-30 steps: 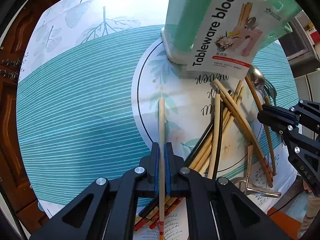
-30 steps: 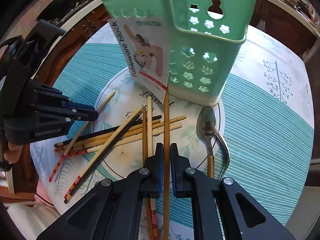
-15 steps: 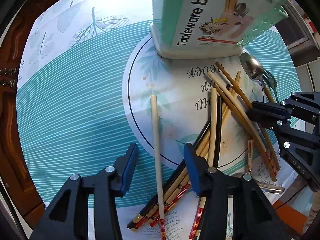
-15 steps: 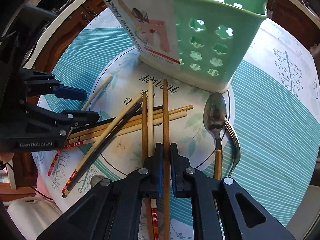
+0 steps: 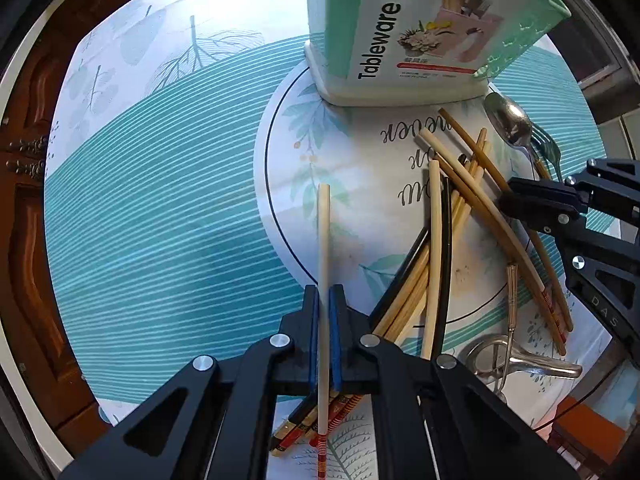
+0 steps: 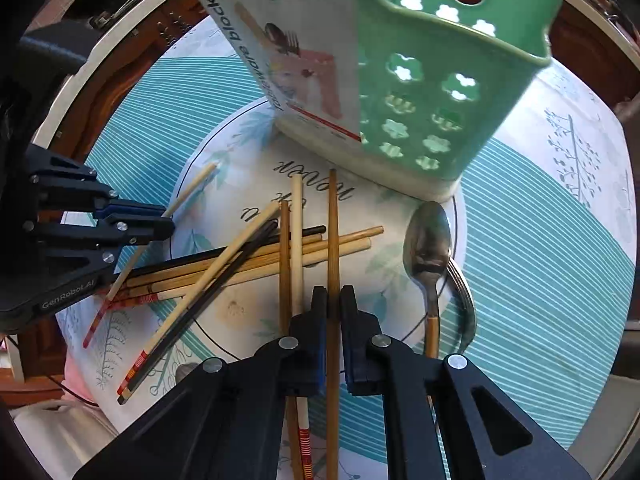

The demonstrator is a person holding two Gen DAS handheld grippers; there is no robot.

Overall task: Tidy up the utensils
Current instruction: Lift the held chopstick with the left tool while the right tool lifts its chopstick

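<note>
Left tool [image 5: 324, 300]: we record its blue-padded fingers pressed onto a pale chopstick [image 5: 323, 240], which runs straight forward between them and ends ahead over the white circle of the printed tablecloth [image 5: 160, 184]; its red-banded end trails back beneath the tool. From the right wrist camera we see this same tool [image 6: 162, 220] off to the left, with the pale chopstick [image 6: 188, 196] slanting out past its tips.

Right tool [image 6: 333, 300]: we note its fingers clamped on a brown chopstick [image 6: 333, 232] that points straight ahead toward the base of the green utensil holder [image 6: 448, 92]; we cannot tell whether the stick's far tip touches it. In the left wrist view this tool [image 5: 508, 200] enters from the right, sitting over the pile.

Just left of the right tool and ahead of it we log a loose heap of chopsticks [image 6: 256, 256]: tan, black and pale ones crossed over each other on the tabletop, several with red-striped ends. To the right of the right tool lie a metal spoon [image 6: 426, 248] and, touching its far side, a fork [image 6: 464, 292].

The holder stands upright ahead of both tools, with a paper label [image 5: 420, 28] reading "Tableware block" on the side facing the left tool. Near the left tool, to its right, we see a shiny metal utensil [image 5: 516, 364] lying beside the chopstick pile.
</note>
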